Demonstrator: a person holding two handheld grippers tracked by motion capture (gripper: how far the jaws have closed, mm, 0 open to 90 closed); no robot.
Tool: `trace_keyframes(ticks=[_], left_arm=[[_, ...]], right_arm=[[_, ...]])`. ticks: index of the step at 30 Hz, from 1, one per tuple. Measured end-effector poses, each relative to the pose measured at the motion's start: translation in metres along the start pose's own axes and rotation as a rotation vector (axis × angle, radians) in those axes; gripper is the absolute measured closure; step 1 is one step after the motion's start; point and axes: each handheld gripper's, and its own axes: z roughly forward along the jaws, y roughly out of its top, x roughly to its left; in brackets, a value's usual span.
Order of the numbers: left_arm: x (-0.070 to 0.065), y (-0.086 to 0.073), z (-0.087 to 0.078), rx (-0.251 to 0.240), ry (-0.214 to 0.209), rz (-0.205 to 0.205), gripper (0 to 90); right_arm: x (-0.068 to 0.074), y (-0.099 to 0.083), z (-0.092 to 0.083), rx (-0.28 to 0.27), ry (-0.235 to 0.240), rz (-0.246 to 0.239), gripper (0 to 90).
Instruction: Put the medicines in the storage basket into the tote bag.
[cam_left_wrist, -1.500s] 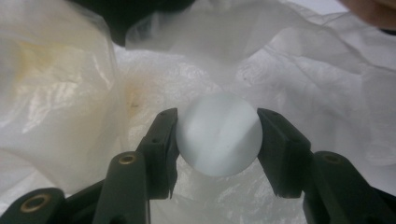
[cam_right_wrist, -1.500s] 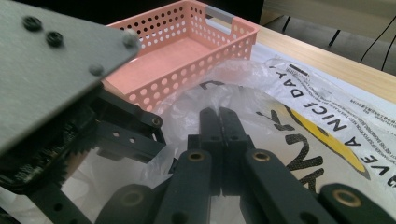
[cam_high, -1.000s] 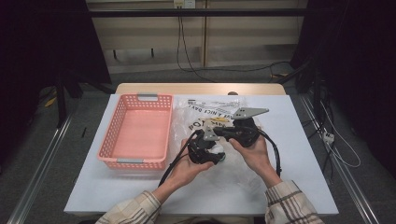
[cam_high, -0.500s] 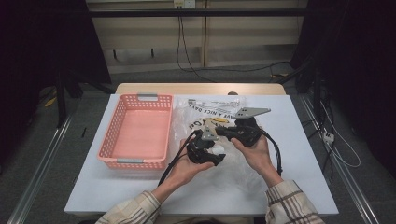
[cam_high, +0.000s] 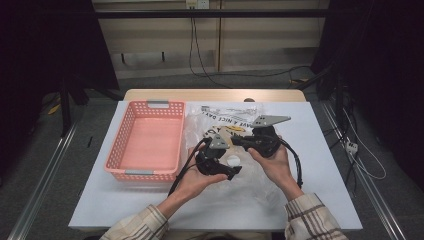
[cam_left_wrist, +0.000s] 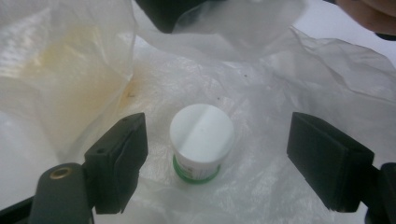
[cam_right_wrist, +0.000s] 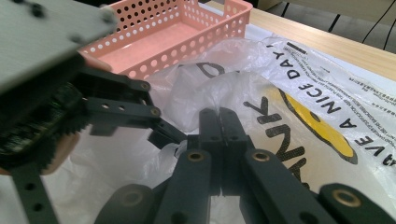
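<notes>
A small bottle (cam_left_wrist: 201, 140) with a white cap and a green label stands upright inside a clear plastic bag (cam_left_wrist: 289, 79). My left gripper (cam_left_wrist: 217, 136) is open around it. Its jaws have just been opening, and there is a gap between each pad and the bottle. From above, the left gripper (cam_high: 229, 169) sits at the bag's mouth with the white cap (cam_high: 232, 161) beside it. My right gripper (cam_right_wrist: 219, 128) is shut on a fold of the bag's film (cam_right_wrist: 170, 151) and holds the mouth up. From above, the right gripper (cam_high: 239, 141) points left over the bag (cam_high: 250, 175).
A pink perforated basket (cam_high: 127, 145) stands left of the bag, and its near corner (cam_right_wrist: 187, 28) lies just beyond the right gripper. The bag carries black lettering and a yellow print (cam_right_wrist: 317, 121). A white sheet (cam_high: 325, 150) covers the table, with bare room at the right and front.
Both hands stay almost where they were. The left gripper's jaws stand wider apart than before, off the bottle.
</notes>
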Motion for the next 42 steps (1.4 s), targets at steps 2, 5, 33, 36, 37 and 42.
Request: trace_keyframes(ticks=[2,5,33,36,37,42], left_arm=[[0.001,0.000,-0.005,-0.023,-0.038,-0.003,17.5],[0.002,0.000,-0.015,-0.064,-0.058,-0.004,16.8],[0.010,-0.040,-0.099,-0.144,0.103,-0.020,12.1],[0.008,-0.049,-0.104,-0.148,0.105,-0.019,12.1],[0.007,-0.051,-0.106,-0.146,0.106,-0.016,12.1],[0.003,-0.065,-0.116,-0.158,0.112,-0.025,12.6]], right_arm=[[0.000,-0.001,0.000,0.002,0.001,-0.006,90.0],[0.000,-0.001,0.001,0.006,0.001,-0.006,90.0],[0.010,-0.016,-0.014,0.040,-0.012,-0.029,90.0],[0.013,-0.020,-0.015,0.050,0.003,-0.024,90.0],[0.015,-0.022,-0.015,0.056,0.006,-0.027,90.0],[0.019,-0.033,-0.015,0.094,0.008,-0.035,90.0]])
